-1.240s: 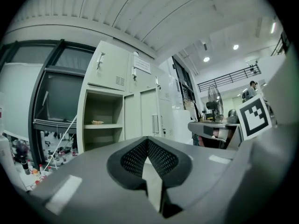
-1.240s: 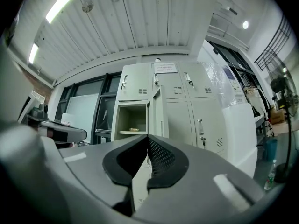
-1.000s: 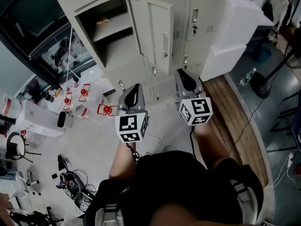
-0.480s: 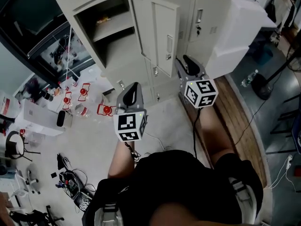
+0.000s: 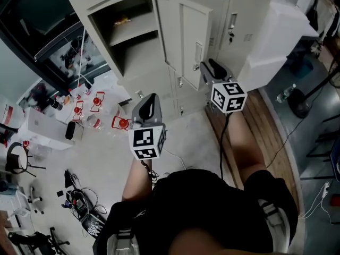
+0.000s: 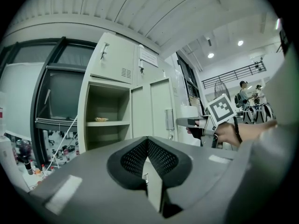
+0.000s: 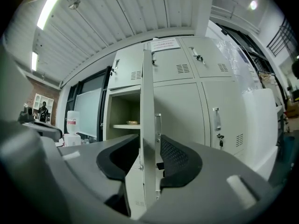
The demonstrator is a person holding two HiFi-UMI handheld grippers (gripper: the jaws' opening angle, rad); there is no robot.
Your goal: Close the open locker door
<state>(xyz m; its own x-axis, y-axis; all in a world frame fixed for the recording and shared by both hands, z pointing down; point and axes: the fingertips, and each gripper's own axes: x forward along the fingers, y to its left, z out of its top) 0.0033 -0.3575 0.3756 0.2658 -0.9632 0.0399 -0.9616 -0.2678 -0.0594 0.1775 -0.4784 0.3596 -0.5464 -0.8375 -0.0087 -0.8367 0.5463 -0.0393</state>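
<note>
Open locker door (image 5: 183, 36) seen from the head view and both gripper views. The door stands swung out from the locker bank (image 5: 247, 15), edge-on to the right gripper (image 5: 204, 67). That gripper's jaws stand apart, with the door's free edge, just below the door handle (image 5: 197, 52), showing in the gap between them; whether they press on it cannot be told. The bared compartment, left of the door, holds a shelf (image 5: 130, 33) with a small item (image 5: 121, 21). The left gripper (image 5: 151, 99), jaws together on nothing, hangs well apart from the door, over the floor.
</note>
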